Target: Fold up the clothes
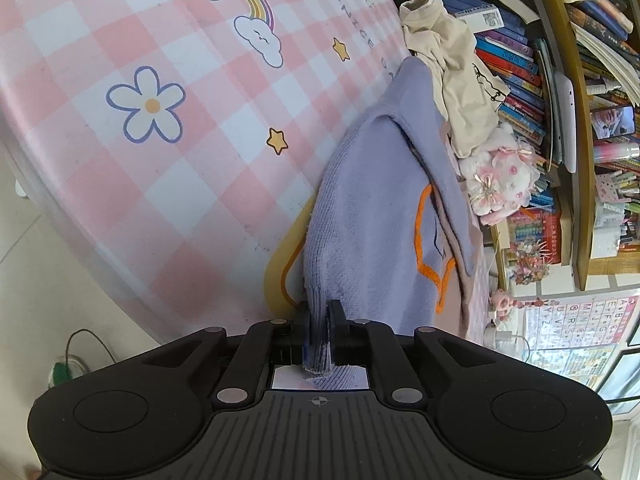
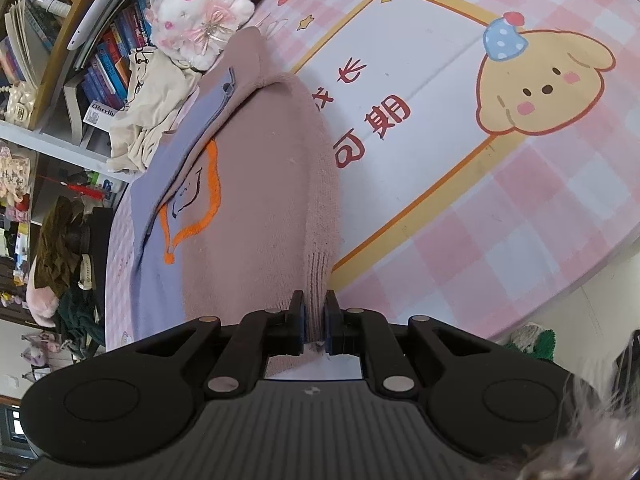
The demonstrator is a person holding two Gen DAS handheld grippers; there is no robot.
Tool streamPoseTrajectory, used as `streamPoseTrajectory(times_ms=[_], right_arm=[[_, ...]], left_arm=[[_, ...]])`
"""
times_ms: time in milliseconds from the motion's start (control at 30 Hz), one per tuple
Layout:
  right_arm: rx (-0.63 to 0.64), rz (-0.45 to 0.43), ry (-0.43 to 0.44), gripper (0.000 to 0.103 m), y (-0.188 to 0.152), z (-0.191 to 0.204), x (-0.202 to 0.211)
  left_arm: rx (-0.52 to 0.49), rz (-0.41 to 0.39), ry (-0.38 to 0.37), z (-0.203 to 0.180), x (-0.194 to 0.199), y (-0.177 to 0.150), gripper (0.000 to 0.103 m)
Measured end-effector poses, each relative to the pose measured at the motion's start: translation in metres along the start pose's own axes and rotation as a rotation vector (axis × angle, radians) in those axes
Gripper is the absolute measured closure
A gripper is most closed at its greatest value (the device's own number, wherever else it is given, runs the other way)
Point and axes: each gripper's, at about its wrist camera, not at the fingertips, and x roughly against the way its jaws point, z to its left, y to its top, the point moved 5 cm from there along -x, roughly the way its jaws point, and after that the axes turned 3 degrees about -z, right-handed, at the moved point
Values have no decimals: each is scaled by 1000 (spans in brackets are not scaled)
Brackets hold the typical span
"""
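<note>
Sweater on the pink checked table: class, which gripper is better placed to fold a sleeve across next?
Probably right. The right gripper grips the sweater's pinkish sleeve cuff; the left gripper grips lilac ribbed edge.

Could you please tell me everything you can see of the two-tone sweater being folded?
The sweater is a soft knit, lilac on one half and dusty pink on the other, with an orange-outlined motif on its front. It stretches from the pink checked table mat up to both grippers. The left hand-held gripper is shut on its lilac ribbed edge, the right hand-held gripper on its pink ribbed edge. Its far end lies beside a crumpled cream garment.
</note>
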Motion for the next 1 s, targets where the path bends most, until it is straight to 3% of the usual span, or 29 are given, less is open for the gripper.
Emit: streamPoseTrajectory(times_ms=[233,400,533,1000], right_arm=[[-10,-9,-3,95,-4,1,3],[14,-41,-27,96,-8,3,7],[7,-63,-2,96,-12,6,20],[-34,-30,-9,96,-58,-6,67]], left_arm=[[-40,-3,19,-4,2,-1,98],[-123,-21,65,-12,10,-1,99],[-161,-30,21,-22,25,-3,99],[-43,86,-56,14,62,-29,99]])
